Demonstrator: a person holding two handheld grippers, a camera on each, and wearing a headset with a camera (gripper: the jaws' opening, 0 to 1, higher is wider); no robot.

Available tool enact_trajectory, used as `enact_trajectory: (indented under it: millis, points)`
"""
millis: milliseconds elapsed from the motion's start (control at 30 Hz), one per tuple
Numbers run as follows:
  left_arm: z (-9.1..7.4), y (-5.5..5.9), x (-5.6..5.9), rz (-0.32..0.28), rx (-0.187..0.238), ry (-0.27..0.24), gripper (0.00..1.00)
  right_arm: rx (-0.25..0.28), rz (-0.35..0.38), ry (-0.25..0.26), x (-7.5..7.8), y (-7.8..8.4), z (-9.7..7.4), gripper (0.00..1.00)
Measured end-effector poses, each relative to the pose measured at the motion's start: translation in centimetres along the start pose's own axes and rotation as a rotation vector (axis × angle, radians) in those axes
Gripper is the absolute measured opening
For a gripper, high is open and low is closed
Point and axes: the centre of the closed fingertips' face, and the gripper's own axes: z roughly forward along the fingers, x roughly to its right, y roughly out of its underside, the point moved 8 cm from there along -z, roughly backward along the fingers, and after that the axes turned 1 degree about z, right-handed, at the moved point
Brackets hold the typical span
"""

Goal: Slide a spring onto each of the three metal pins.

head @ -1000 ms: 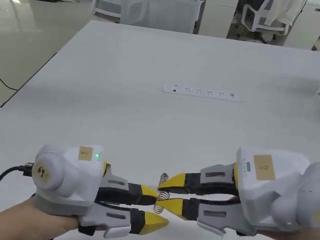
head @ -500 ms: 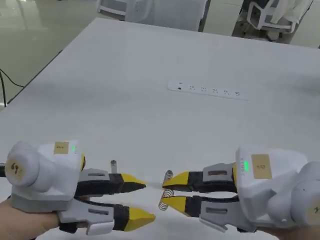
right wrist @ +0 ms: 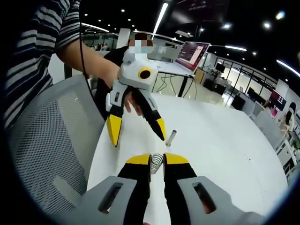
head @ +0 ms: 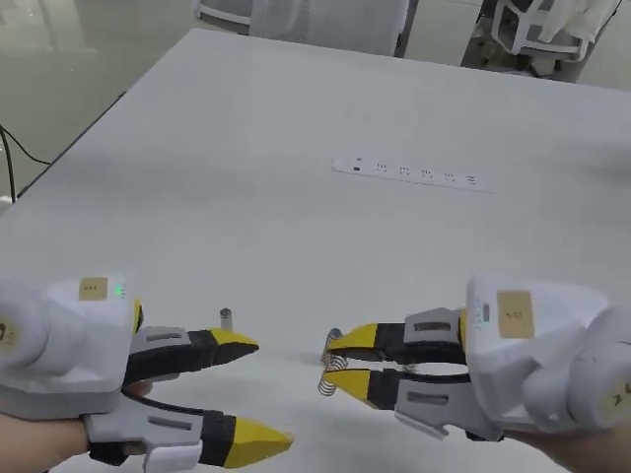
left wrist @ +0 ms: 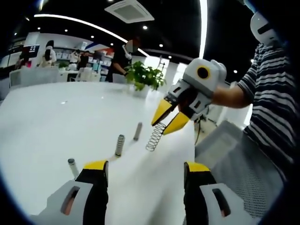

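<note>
Head view: right gripper, yellow-tipped jaws pinched almost together on a small coiled steel spring. The coil hangs off the tips, just above the white tabletop. Left gripper: jaws spread wide, nothing in them. A short grey metal pin stands upright just beyond its upper tip, apart from the spring.

Left gripper view: own jaws wide apart, empty. The right gripper comes in from the right with the spring dangling tilted below its tips. Three pins stand in a row: near pin looks bare, middle pin seems to carry a coil, far pin is too small to call.

Right gripper view: own jaws nearly closed, spring end clamped between the tips. Left gripper ahead, open, a pin just beside one tip.

My read: the step in hand is threading this spring onto a bare pin.
- Turn the wrist so the coil hangs upright, free end leading.
- Centre the bore over the pin top and lower straight.
- Let go only once several coils are on.
- Keep the pinch light so the coil isn't squashed.
- Keep the left tips clear, since a nudge could topple the pin.
</note>
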Motion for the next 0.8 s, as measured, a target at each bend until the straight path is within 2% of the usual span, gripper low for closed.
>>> enact_trajectory:
  millis: [167,267,400,467,567,800]
  points:
    - [-1.4,0.6,-0.3,-0.021,0.004,-0.021,0.78,-0.001,0.001,0.005,0.3,-0.1,0.2,0.07]
    - [-2.3,1.0,-0.8,-0.007,-0.008,-0.059,0.84,0.003,0.0,0.004,0.2,-0.3,0.5,0.07]
    - [-3.5,1.0,-1.4,-0.024,0.019,-0.09,0.93,0.008,-0.004,0.001,0.1,-0.5,1.0,0.07]
    - [-3.8,1.1,-1.6,-0.014,0.015,-0.105,0.98,0.007,-0.005,0.0,0.1,-0.6,1.2,0.07]
    - [-4.2,1.1,-1.9,0.002,0.003,-0.118,0.98,0.012,0.0,0.004,0.2,-0.7,1.6,0.07]
    - [-4.7,0.9,-2.5,0.009,0.022,-0.168,0.98,0.015,-0.015,0.006,1.1,-1.8,2.6,0.07]
